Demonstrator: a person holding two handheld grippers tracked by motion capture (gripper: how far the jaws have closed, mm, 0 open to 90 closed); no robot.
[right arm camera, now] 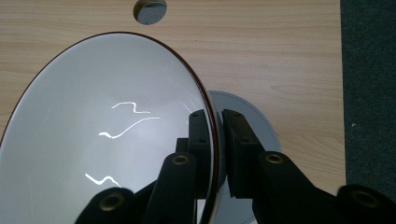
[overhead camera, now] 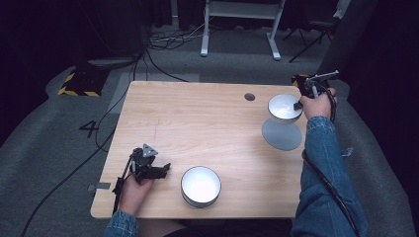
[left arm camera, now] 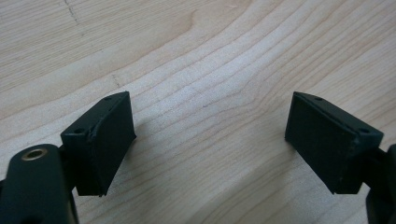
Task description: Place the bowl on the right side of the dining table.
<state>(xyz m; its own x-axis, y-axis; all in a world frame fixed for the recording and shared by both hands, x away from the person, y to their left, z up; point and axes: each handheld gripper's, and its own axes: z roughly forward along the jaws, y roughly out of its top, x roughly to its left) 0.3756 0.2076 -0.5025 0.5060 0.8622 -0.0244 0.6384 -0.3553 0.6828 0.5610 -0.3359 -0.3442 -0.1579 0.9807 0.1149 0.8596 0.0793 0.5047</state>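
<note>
Right gripper [right arm camera: 217, 154] pinches the lifted white bowl [right arm camera: 107, 135] by its rim: rigid, glossy, probably slippery and breakable. Left gripper [left arm camera: 210, 140] jaws gape, empty.

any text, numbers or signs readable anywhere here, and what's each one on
"4": a dark numeral on the grey floor, left of the table.
Yellow and black hazard stripes, no words, on the floor mat beyond it.
Nothing readable on either bowl or on the tongs.

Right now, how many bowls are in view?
2. One white bowl sits on the table near its front edge, beside the open left gripper. The other bowl is lifted at the far right, its rim pinched by the right gripper.
</note>
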